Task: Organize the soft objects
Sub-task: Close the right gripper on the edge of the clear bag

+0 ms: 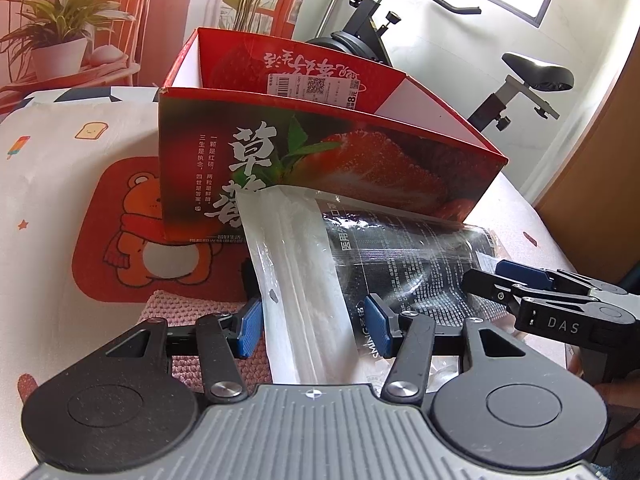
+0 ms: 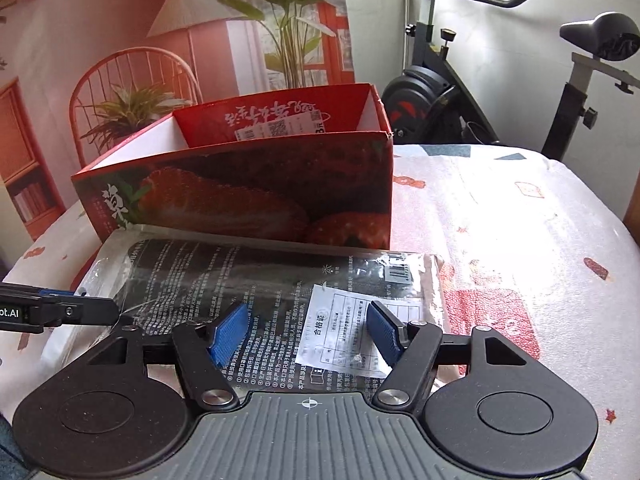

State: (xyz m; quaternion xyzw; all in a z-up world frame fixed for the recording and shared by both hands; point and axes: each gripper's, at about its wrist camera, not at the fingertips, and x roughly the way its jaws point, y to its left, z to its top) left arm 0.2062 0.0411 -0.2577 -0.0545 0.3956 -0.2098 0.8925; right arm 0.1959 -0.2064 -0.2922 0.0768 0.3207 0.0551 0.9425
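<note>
The left gripper (image 1: 314, 326) has its jaws apart, straddling the white end of a single plastic face-mask pack (image 1: 360, 260); neither blue pad clearly presses on the pack. The right gripper (image 2: 307, 334) is likewise spread wide, its pads hovering over the pack's (image 2: 256, 280) black printed face and a white slip headed "合格证". In the left wrist view the right gripper (image 1: 520, 284) comes in from the right, marked "DAS", with its tips close together at the pack's dark end; whether it pinches the film cannot be told.

The pack lies flat on the tablecloth (image 2: 520, 240), its long axis parallel to the near wall of one red strawberry box (image 2: 248, 196), which it touches. Its white end points to the left gripper's side and its barcode end to the right. The pack reads "SMING" and "医用".

The box bears "草莓", and a price sticker inside reads "8元". Under the pack sits one pink knitted cloth (image 1: 180, 308). The tablecloth shows a bear print (image 1: 136, 236).
</note>
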